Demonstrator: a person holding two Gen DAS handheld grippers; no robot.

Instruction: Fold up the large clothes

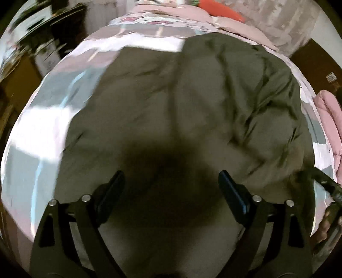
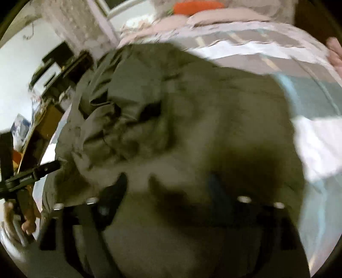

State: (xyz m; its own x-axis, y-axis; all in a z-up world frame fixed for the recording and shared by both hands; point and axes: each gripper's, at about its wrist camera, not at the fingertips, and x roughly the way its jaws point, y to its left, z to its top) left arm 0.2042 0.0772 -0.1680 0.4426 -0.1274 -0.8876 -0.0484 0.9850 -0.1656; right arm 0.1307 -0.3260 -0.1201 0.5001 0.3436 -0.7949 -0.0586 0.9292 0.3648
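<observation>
A big olive-green garment (image 1: 192, 96) lies rumpled across the bed and fills most of both views. In the left wrist view my left gripper (image 1: 171, 181) hovers over its smoother part, open, with nothing between its dark fingers (image 1: 228, 188). The right wrist view is blurred. There the garment (image 2: 192, 96) bunches into folds on the left, and my right gripper (image 2: 168, 186) stands just above the cloth with its jaws apart and no pad pressing on fabric. Each view catches the other gripper at its edge, held by a hand (image 2: 27, 224).
The bed has a pale sheet (image 1: 42, 119) with blue and white blocks. A pink quilt (image 1: 329, 119) and an orange carrot-shaped cushion (image 1: 222, 8) lie along the far and right sides. Dark furniture (image 2: 59, 70) stands beside the bed.
</observation>
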